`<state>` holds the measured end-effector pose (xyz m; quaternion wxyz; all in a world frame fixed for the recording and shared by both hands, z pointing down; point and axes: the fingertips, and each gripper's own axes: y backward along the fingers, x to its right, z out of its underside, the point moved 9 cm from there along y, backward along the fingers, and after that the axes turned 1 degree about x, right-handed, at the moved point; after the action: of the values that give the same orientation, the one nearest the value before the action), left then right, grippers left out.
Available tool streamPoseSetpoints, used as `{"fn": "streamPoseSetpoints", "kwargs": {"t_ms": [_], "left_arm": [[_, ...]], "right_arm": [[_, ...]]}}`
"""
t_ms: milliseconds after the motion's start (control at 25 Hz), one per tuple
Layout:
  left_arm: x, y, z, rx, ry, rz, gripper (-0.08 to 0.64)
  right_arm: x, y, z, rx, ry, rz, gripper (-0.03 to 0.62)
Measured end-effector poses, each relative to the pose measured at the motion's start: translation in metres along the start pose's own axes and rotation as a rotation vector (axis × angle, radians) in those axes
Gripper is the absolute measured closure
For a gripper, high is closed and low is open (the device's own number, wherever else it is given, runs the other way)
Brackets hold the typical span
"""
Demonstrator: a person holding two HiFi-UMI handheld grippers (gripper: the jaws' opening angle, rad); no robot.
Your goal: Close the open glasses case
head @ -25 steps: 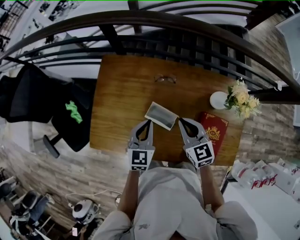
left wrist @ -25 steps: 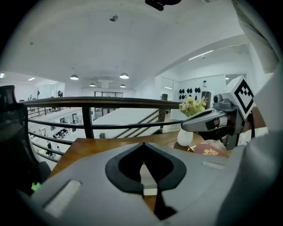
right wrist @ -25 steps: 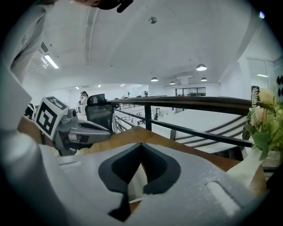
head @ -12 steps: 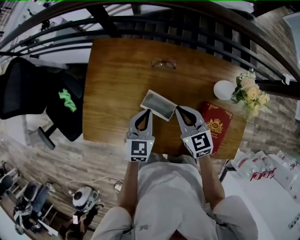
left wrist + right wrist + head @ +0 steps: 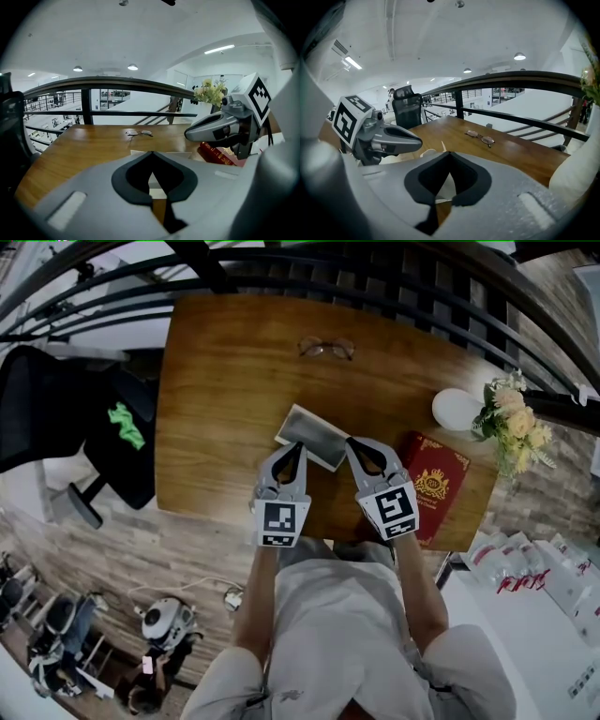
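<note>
The open case [image 5: 312, 435] lies mid-table [image 5: 216, 399], just far of both claw tips. The left claw [image 5: 292, 450] and right claw [image 5: 351, 442] are each pressed together and hold nothing. To close it well, I judge one tip should steady the base while the other slowly folds the lid over, so the case doesn't slide toward the far glasses [image 5: 326, 348].
</note>
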<state>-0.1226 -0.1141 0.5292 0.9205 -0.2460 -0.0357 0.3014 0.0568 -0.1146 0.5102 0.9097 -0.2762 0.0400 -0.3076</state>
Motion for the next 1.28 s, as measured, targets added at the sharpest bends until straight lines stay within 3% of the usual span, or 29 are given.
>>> {"fn": "streamPoseSetpoints", "kwargs": {"t_ms": [1280], "left_arm": [[0.013,-0.059,0.021,-0.094,0.047,0.050,0.540]], "right_arm": [[0.018,-0.050,0.018,-0.071,-0.005,-0.017,0.589]]}}
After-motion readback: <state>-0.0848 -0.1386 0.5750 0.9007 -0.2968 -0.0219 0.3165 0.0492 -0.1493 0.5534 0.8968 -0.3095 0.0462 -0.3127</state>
